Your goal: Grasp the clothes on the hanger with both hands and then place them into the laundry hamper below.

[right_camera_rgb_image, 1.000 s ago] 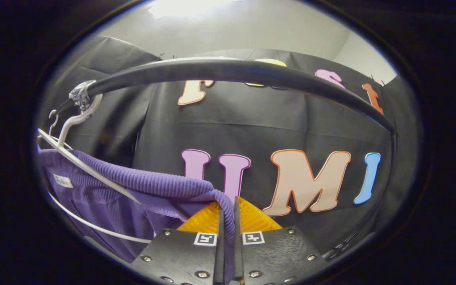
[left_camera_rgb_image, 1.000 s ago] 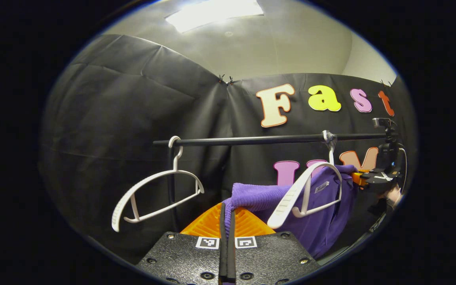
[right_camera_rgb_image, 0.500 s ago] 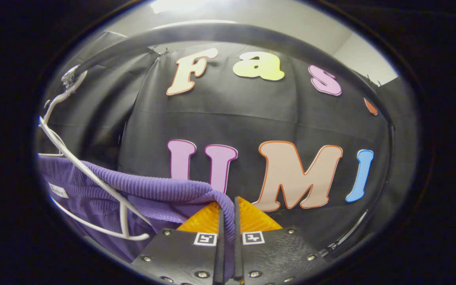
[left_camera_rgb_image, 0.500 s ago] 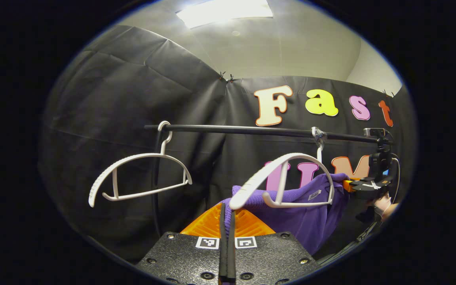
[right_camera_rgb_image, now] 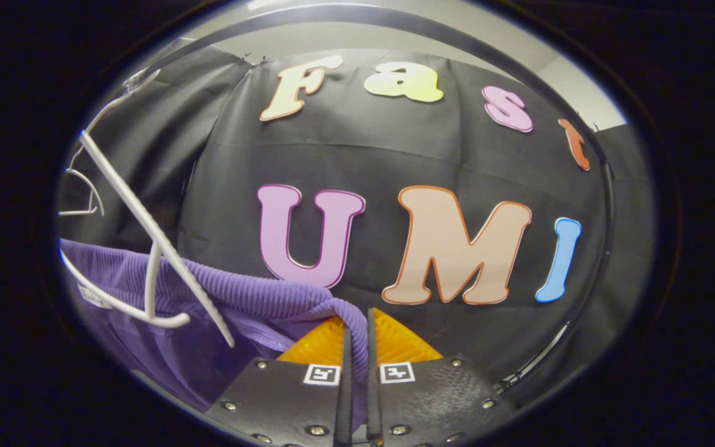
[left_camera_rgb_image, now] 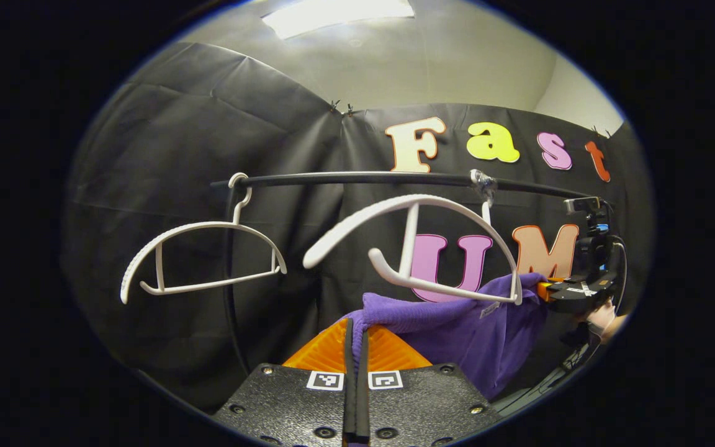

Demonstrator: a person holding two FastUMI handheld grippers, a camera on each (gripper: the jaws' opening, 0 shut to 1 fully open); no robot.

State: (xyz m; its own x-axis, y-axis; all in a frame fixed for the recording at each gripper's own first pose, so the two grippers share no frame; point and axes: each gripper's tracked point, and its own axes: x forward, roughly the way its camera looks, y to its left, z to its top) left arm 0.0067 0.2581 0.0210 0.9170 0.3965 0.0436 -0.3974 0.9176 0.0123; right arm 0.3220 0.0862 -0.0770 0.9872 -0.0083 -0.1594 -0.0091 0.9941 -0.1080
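Now both sets of jaws clamped on the ribbed purple knitted garment (left_camera_rgb_image: 457,323) slung between left gripper (left_camera_rgb_image: 355,372) and right gripper (right_camera_rgb_image: 356,366), just below the white plastic hanger (left_camera_rgb_image: 419,248) on the black rail (left_camera_rgb_image: 357,179); lowering into the hamper probably next.

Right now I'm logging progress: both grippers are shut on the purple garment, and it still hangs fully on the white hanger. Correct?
Not quite. Both grippers, left gripper and right gripper, are shut on the purple garment, but the left gripper view shows it pulled down off the white hanger, which hangs bare on the rail.
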